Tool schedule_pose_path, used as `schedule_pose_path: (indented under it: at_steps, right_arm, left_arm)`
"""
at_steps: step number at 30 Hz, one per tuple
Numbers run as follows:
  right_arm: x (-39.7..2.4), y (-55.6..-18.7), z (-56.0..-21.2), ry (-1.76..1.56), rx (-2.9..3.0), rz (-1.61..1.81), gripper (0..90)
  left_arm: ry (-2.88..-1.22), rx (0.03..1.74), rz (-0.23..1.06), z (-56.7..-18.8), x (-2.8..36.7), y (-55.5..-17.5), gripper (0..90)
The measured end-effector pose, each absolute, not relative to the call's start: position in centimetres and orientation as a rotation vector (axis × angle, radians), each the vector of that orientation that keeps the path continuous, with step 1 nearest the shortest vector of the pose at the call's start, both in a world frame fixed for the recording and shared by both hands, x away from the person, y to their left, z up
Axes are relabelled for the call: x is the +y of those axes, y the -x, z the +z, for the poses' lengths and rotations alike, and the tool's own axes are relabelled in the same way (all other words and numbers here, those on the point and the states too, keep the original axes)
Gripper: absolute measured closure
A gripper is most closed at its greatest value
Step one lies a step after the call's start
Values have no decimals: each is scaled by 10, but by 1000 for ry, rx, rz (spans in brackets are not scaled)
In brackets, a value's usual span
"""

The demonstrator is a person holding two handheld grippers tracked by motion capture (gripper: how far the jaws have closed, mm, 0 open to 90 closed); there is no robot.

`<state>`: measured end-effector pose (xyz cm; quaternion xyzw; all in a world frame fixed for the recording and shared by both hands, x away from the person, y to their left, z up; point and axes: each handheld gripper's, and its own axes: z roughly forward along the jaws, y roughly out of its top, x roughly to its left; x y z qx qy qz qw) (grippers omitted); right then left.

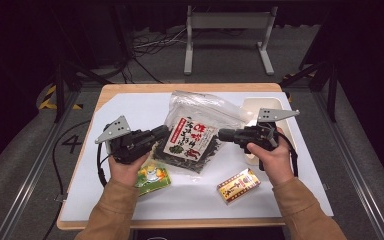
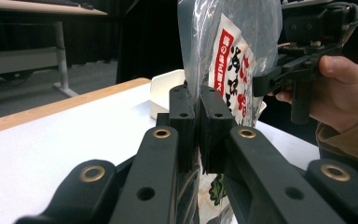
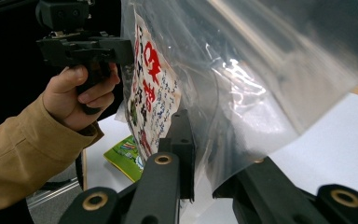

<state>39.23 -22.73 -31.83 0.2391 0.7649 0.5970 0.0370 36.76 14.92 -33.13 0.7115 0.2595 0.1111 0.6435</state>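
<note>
A clear plastic bag of dark dried seaweed (image 1: 192,135) with a red and white label hangs above the table between my two grippers. My left gripper (image 1: 164,132) is shut on the bag's left edge. In the left gripper view its jaws (image 2: 198,100) pinch the plastic of the bag (image 2: 242,51). My right gripper (image 1: 222,134) is shut on the bag's right edge. In the right gripper view the bag (image 3: 223,70) drapes over my right gripper (image 3: 205,135) and hides its right jaw tip.
A white tray (image 1: 252,107) stands at the back right of the white mat. A green packet (image 1: 154,176) lies under my left hand, and a yellow-brown box (image 1: 238,185) lies at the front right. A metal frame (image 1: 227,22) stands on the floor beyond the table.
</note>
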Motion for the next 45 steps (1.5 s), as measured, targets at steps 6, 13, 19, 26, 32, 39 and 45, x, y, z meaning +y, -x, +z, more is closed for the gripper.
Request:
schedule_pose_path:
  at_steps: [6,13,19,26,32,39,45]
  right_arm:
    - [-229,-390,-310,-752,2341,1819,843]
    - [-231,-386,-300,-747,2337,1790,848]
    - [-236,-385,-291,-765,2324,1722,848]
    - [-247,-383,-279,-764,2287,1690,848]
    - [-258,-382,-268,-793,2246,1658,849]
    - [-270,-384,-256,-823,2197,1645,849]
    - [-280,-385,-244,-838,2158,1627,850]
  left_arm:
    - [-1622,583,241,-332,149,-369,840]
    - [-1641,571,241,-335,150,-371,735]
    - [-1629,593,225,-338,155,-375,613]
    - [-1656,617,236,-340,158,-376,563]
    - [-1666,632,239,-341,159,-376,556]
    - [-1666,635,253,-342,161,-377,539]
    - [-1664,647,256,-343,164,-378,532]
